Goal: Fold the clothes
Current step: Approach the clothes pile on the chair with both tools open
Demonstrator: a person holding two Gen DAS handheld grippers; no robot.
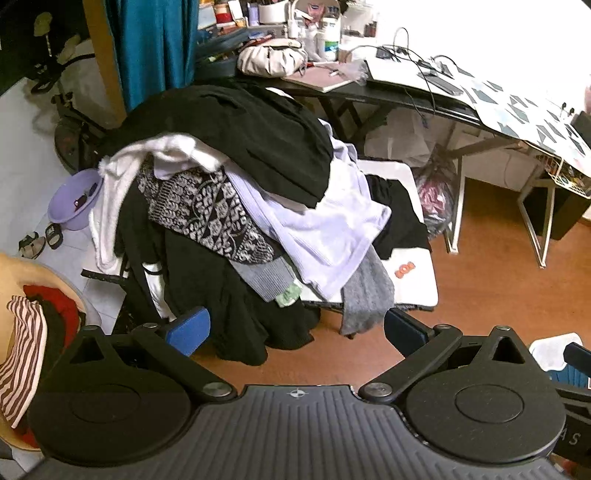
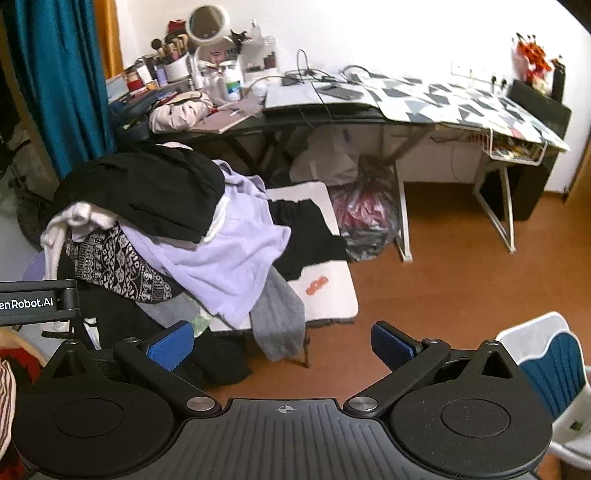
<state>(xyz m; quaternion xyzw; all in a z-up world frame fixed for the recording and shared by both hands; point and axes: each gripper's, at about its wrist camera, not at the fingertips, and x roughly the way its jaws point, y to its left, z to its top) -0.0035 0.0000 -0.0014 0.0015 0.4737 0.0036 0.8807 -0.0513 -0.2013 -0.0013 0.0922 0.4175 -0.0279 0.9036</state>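
Clothes pile is sitting heaped on a small white folding table, spilling over its near and left edges toward the wooden floor.

Left wrist view: we are holding the left gripper above the floor, short of the pile, with its blue-padded fingers spread wide apart and nothing between them. A black garment is lying on top of the heap. Under it we are seeing a white towel-like piece, a black-and-white patterned knit and a lavender top. A grey knit piece is hanging off the table's front edge. An orange mark is showing on the bare tabletop. A lavender basin is sitting on the floor to the left, and a basket with a striped cloth is at the left edge.

Right wrist view: we are holding the right gripper likewise clear of the pile, fingers wide apart and empty. The same heap is lying ahead and to the left, black garment uppermost, lavender top below it, grey piece dangling off the table. Part of the other gripper's body is entering at the left edge. A cluttered desk is standing behind, with a round mirror on it and a plastic bag beneath. A blue-and-white chair is near the right edge.
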